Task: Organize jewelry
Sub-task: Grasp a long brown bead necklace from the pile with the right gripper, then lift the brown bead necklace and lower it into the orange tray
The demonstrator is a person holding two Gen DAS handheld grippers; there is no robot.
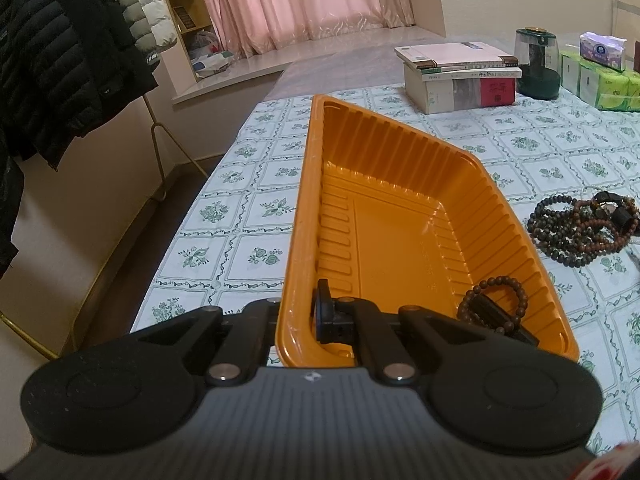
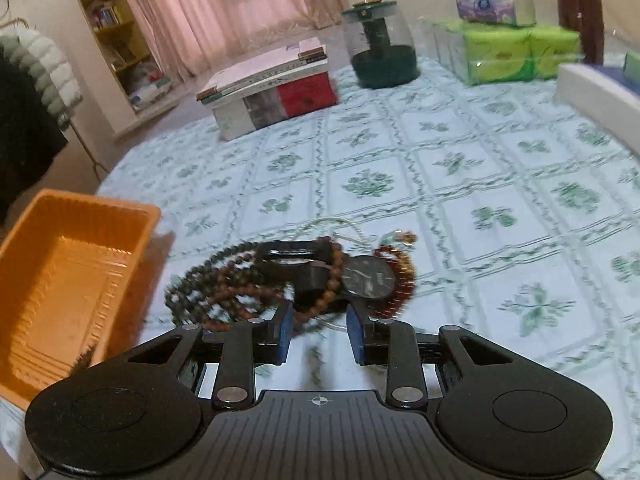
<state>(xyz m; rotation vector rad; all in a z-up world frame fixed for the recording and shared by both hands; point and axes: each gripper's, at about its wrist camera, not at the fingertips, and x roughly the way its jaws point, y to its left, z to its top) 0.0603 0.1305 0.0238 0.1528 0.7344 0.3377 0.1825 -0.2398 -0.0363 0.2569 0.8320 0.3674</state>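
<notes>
Jewelry pile [image 2: 296, 276] on tablecloth [image 2: 460, 184], just ahead of right claw [image 2: 318, 334], right of orange tray [image 1: 384, 216]. Right claw part open, nothing between pads, touching nothing. Left claw [image 1: 298, 320] clamped on tray's near rim. One bead bracelet [image 1: 494, 304] inside tray, near corner.
</notes>
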